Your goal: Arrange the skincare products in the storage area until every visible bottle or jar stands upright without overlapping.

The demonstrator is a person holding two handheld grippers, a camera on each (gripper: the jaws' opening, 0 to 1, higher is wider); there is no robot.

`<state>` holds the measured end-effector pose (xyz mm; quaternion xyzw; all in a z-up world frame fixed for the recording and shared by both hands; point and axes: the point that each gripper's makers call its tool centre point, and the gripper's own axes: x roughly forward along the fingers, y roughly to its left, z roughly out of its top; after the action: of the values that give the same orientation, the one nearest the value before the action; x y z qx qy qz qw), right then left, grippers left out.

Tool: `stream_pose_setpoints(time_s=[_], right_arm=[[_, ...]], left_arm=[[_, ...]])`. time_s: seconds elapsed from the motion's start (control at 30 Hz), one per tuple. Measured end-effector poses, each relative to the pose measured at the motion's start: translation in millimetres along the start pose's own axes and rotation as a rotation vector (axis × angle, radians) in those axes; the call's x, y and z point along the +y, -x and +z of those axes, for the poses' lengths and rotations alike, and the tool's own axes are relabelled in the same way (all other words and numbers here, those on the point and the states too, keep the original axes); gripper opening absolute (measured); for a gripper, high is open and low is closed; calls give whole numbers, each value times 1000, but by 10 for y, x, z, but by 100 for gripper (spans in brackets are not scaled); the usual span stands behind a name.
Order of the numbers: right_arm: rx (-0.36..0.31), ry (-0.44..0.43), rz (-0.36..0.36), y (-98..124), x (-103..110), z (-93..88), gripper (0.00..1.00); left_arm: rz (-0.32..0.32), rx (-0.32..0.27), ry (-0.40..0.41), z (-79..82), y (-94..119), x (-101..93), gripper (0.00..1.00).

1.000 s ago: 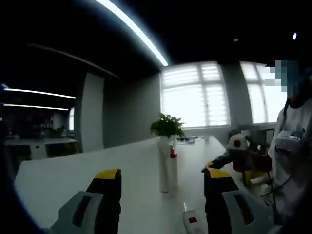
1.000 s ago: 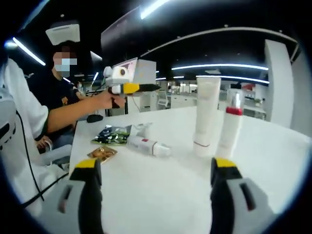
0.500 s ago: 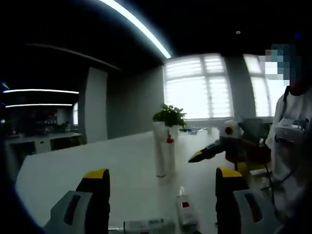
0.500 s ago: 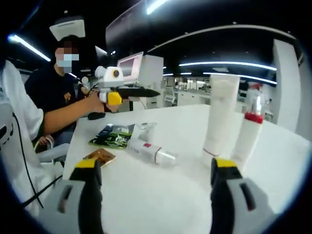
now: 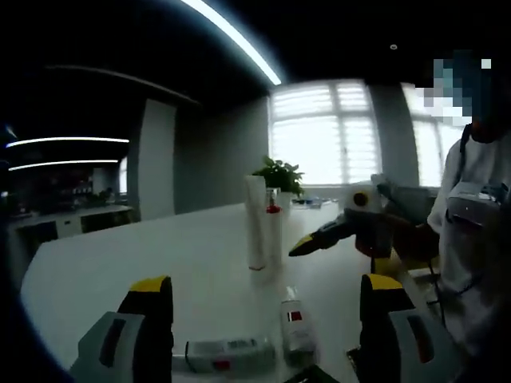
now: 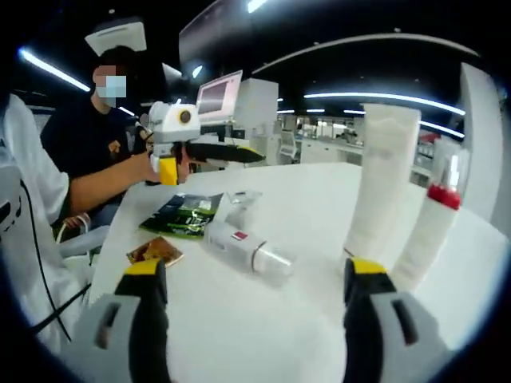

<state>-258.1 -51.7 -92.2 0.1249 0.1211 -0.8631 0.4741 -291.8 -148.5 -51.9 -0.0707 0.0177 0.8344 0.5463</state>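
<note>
A tall white tube (image 5: 255, 222) and a white bottle with a red collar (image 5: 274, 231) stand upright side by side on the white table (image 5: 120, 271). Nearer me a white bottle with a red label (image 5: 297, 335) and a white tube (image 5: 223, 353) lie flat. My left gripper (image 5: 267, 283) hangs open above the lying pair, holding nothing. In the right gripper view the upright tube (image 6: 382, 191) and red-collared bottle (image 6: 431, 231) stand just beyond my open right gripper (image 6: 254, 267), and a lying bottle (image 6: 247, 249) rests between its jaws' lines.
A green packet (image 6: 184, 214), a brown sachet (image 6: 156, 253) and a clear wrapper (image 6: 243, 197) lie on the table's left part. A hand holds the left gripper (image 6: 192, 148) above them. The right gripper (image 5: 343, 227) reaches in beside the upright pair. A potted plant (image 5: 279, 174) stands behind.
Both cameras have moved: the left view dropped, bringing the two lying containers into sight; the right view drew closer to the upright tube and bottle. The products themselves have not moved.
</note>
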Motion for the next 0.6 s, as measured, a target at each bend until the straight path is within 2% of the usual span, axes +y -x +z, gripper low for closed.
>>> stream_pose_setpoints(time_s=[0.17,0.37,0.6], right_arm=[[22,10,20,-65,-6,-36,90],[39,23,33,-110,-54,-63,88],[55,32,46,-110,-52,-96,87]], left_arm=[[-7,56,-3,-98,-95,-70,96],[-17,153,-19,-242,-216,-141,90],[-21,223,-7,-323,-349,-159,82]])
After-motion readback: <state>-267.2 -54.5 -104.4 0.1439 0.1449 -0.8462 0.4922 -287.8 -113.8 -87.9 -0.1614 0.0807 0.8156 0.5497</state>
